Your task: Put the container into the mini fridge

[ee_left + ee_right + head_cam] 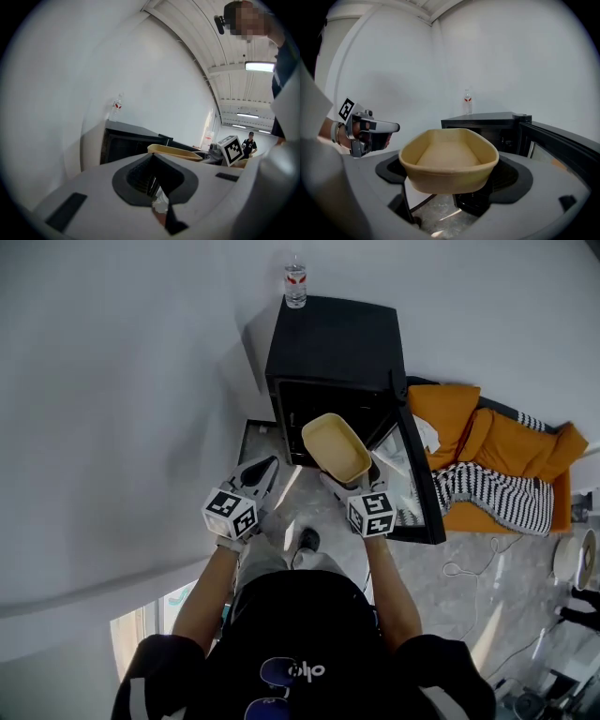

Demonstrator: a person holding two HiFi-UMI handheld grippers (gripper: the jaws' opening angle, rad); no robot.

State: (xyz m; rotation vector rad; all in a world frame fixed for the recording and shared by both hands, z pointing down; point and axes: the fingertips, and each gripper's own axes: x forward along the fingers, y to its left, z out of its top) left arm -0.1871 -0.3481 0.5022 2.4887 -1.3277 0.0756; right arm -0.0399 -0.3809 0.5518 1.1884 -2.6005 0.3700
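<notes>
- container (336, 447), an empty tan oblong tub, is held up off the floor just in front of the mini fridge (333, 343), at the mouth of its open cavity and not yet inside.
- right gripper (349, 482) has its jaws closed narrow on the tub's near end. in the right gripper view the tub (447, 157) sits between the two jaws, open side up, with its far end pointing at the fridge (487, 119).
- left gripper (266, 465) hovers off the fridge's front left corner, beside the container but apart from it. in the left gripper view its jaws are pressed together with nothing between them.
- fridge door (417, 493), glass-paned in a black frame, is swung wide open on the right side of the cavity.
- water bottle (295, 282) with a red label stands upright on top of the fridge, at its back left corner.
- orange cushions (497, 442) lie to the right of the fridge, past the open door, and a black and white striped cloth (492, 493) lies over them.
- white cable (469, 559) curls on the pale floor in front of the fridge, to the right of the door.
- in the left gripper view the tub's rim (173, 152) shows in front of the fridge, and a person (249, 143) stands far off to the fridge's right.
</notes>
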